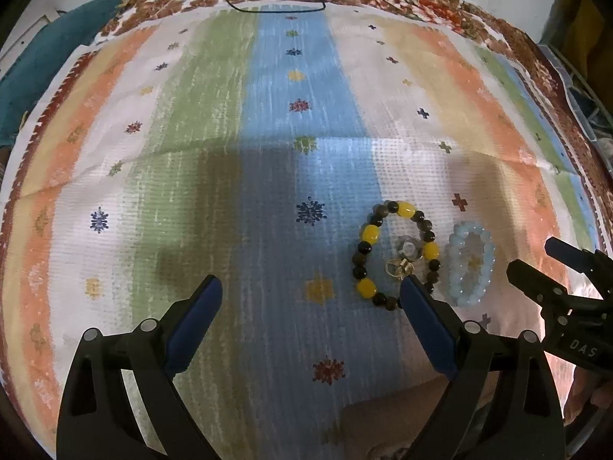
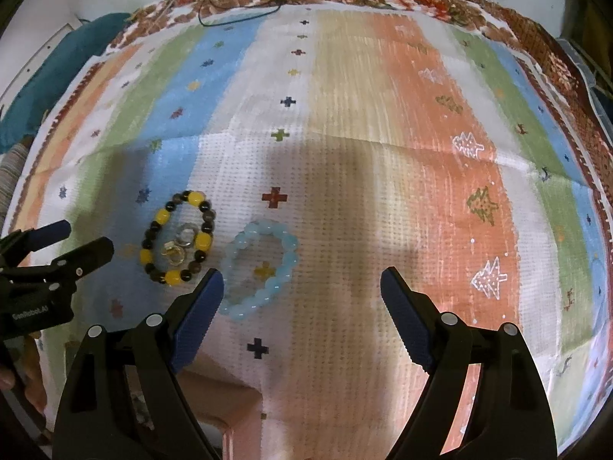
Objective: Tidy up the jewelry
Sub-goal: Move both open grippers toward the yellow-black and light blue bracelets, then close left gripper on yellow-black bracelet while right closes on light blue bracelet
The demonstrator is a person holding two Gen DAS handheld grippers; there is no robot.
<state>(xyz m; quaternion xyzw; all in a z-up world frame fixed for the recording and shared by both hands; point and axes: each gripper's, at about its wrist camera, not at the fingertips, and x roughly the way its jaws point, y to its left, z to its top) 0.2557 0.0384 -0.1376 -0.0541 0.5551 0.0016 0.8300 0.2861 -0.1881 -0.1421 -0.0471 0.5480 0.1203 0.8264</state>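
A bracelet of yellow and dark beads (image 1: 367, 234) (image 2: 164, 216) lies flat on the striped mat. Inside its loop sit small rings, one clear (image 1: 412, 249) (image 2: 187, 234) and some gold (image 1: 396, 268) (image 2: 174, 255). Just to its right lies a pale blue bead bracelet (image 1: 456, 264) (image 2: 285, 249). My left gripper (image 1: 310, 287) is open above the mat, its right fingertip over the yellow bracelet's lower edge. My right gripper (image 2: 302, 281) is open too, its left fingertip beside the blue bracelet's lower left. Nothing is held by either. Each gripper shows at the edge of the other's view.
The striped mat (image 1: 299, 107) (image 2: 345, 96) covers a floral cloth (image 1: 440, 4). A thin black cord (image 1: 276, 4) (image 2: 237, 7) lies at the far edge. A teal cushion (image 1: 34, 69) sits far left. A pinkish box edge (image 2: 237, 395) shows below the right gripper.
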